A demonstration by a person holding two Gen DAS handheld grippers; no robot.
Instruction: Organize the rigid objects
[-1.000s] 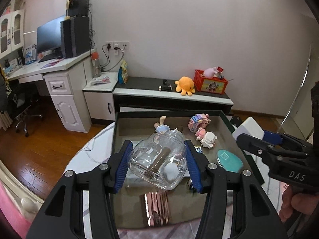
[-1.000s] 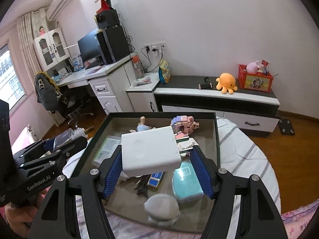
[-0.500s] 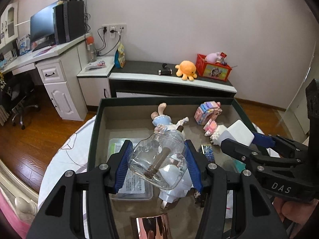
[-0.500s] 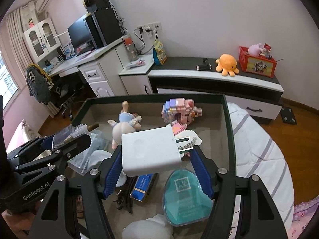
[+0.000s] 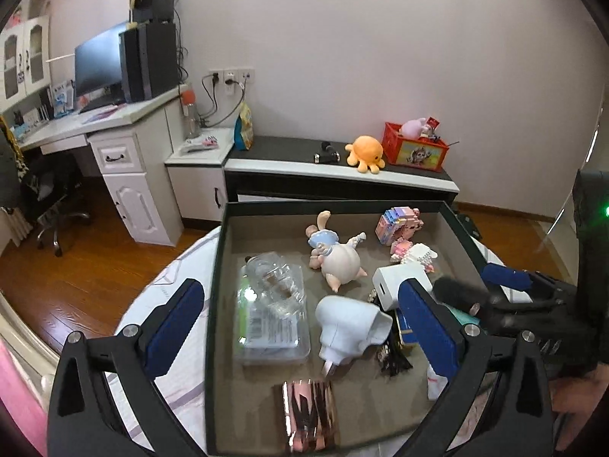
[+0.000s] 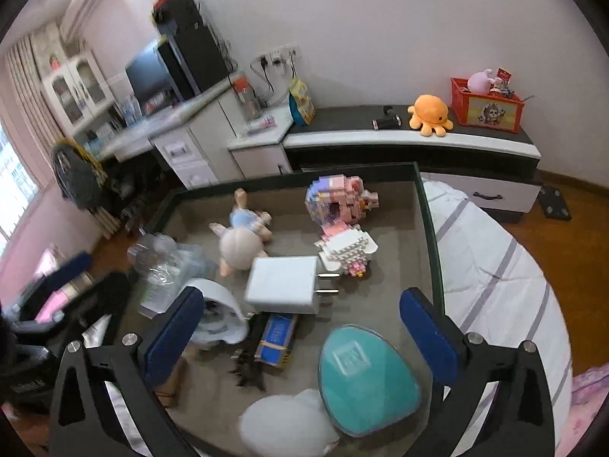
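Both grippers are spread wide and hold nothing: left gripper (image 5: 300, 320) and right gripper (image 6: 300, 333) hang over the box (image 5: 217, 266) with clear air between the blue pads. Jar (image 5: 272, 282) lies on its side on a plastic case (image 5: 266, 327) at the box's left; charger (image 6: 283, 285) lies flat mid-box, prongs pointing right, just beside the white block toy (image 6: 348, 249). Step in hand looks like release and retreat, so my call: lift each gripper straight up before swinging away, pads kept wide, so nothing gets clipped. The jar is round and perched on the case, so it may roll; give it room. Left view shows a white plug adapter (image 5: 348, 327) whole, a rose-gold pack (image 5: 308, 413) at the near wall, and the right gripper's body coming in from the right. Right view shows the teal egg-shaped case (image 6: 367, 377), a blue pack (image 6: 278, 337) and a white lump at the near edge, which the left view mostly hides. Doll (image 5: 335, 257) and pink block toy (image 6: 337, 200) sit at the far end in both views.
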